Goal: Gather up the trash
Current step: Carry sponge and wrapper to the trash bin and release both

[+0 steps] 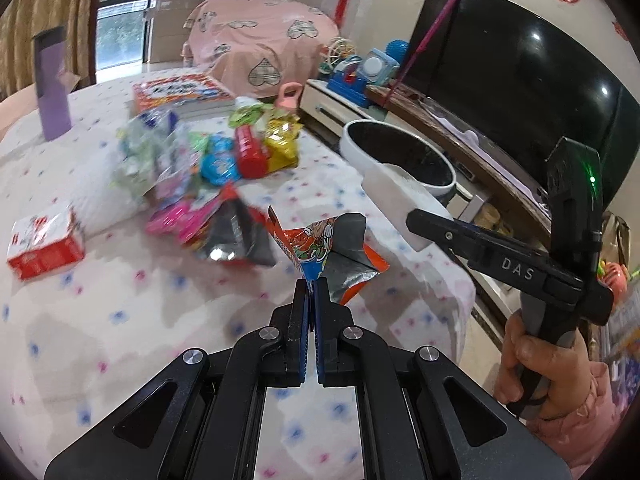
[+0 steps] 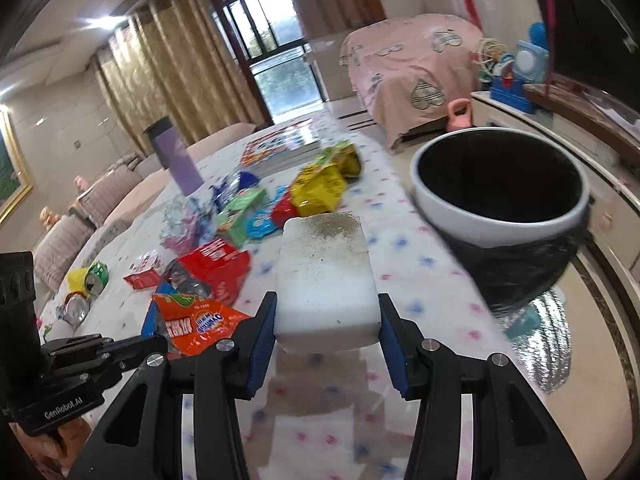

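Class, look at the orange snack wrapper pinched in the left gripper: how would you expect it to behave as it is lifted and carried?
The orange snack wrapper looks floppy: it crumples and folds above the shut left gripper. It is probably very light, being torn open with its silver lining showing. The foil may be slippery, so a pinch on one edge could slip.

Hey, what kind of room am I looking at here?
Probably a home living room: a big TV on a low cabinet, long curtains by a glass door, and a sofa behind the cloth-covered table.
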{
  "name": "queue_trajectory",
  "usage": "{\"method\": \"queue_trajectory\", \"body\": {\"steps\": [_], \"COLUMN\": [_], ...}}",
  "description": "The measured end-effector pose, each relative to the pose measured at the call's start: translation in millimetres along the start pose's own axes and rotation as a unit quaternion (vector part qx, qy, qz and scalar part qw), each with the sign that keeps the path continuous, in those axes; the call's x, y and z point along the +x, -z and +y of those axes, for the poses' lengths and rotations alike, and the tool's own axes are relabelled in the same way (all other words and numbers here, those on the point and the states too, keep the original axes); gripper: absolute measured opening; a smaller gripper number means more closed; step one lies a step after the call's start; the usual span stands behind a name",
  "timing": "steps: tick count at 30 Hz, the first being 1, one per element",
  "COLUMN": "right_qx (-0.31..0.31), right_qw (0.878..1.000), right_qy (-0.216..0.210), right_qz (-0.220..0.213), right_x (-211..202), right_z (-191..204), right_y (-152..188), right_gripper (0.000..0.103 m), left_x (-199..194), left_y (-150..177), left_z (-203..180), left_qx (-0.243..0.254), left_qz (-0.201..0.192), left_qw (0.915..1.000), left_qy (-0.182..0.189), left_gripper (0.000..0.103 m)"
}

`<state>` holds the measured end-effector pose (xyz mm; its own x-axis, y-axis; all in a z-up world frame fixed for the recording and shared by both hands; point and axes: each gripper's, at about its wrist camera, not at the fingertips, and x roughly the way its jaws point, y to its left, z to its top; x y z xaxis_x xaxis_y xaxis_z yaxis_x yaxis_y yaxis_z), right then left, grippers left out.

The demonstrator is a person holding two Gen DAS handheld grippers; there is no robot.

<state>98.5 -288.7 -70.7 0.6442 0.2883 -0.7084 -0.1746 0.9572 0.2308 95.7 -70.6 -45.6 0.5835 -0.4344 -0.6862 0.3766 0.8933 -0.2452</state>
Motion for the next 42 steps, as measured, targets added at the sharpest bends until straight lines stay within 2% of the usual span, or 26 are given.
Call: {"method": "queue_trajectory", "body": {"steps": [14, 20, 30, 42], "right_qx": [0.042, 0.055, 0.055, 0.06], "right_qw": [0.998, 0.995, 0.992, 0.993], "right_qy": [0.045, 0.065, 0.098, 0.103], "right_qz": [-0.031, -0.044, -0.048, -0.028], "right_x": [-25, -30, -22, -1], "right_z": [-60, -86, -119, -150], "right_y": [-14, -31, -64, -85], "right_gripper": [0.049, 0.049, 0.049, 0.05], "left_x": [42, 62, 106, 157], "left_y": [-55, -85, -122, -151], "left_z": [-47, -65, -85, -108], "left_qx": [0.039, 0.052, 0.061, 0.075], "left_qz": [-0.014, -0.021, -0.004, 0.023], "left_qw": [0.999, 0.9983, 0.998, 0.9969], "left_qy": [0.013, 0.017, 0.015, 0.01], "left_gripper": [0.002, 0.002, 0.002, 0.002]}}
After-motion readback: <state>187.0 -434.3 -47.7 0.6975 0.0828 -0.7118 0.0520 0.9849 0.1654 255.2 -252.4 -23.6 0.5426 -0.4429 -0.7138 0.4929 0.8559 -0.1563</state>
